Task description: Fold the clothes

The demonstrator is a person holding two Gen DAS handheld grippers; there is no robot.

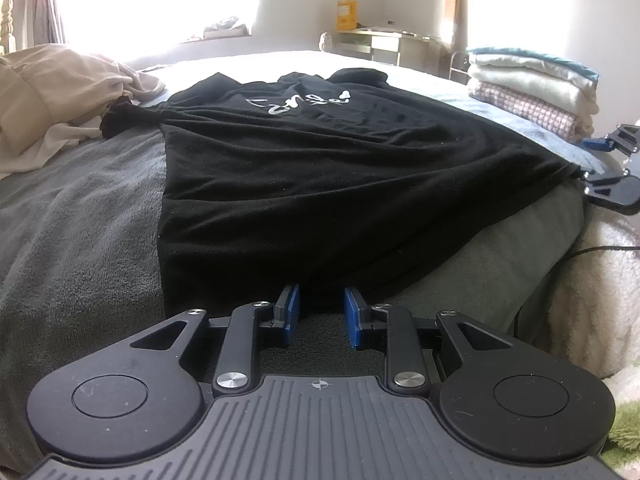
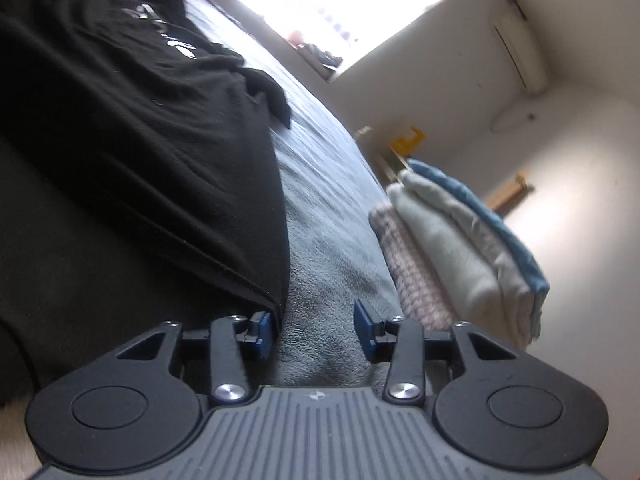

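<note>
While the black T-shirt (image 1: 320,168) lies spread flat on the bed (image 1: 80,220) with its hem at the near edge, the left gripper (image 1: 322,314) sits right at that hem. Its fingers (image 1: 290,306) are only narrowly parted, with the black hem between them, but I honestly can't tell whether the pads are pinching it. The right gripper (image 2: 316,330) is at the shirt's near right corner, rolled sideways, fingers spread with just grey blanket between them; the left pad (image 2: 264,330) touches the shirt's edge, nothing grasped. Left view also shows a crumpled beige garment (image 1: 52,100) toward the far left corner. Both views catch the stack of folded clothes (image 2: 460,248) at the right edge.
</note>
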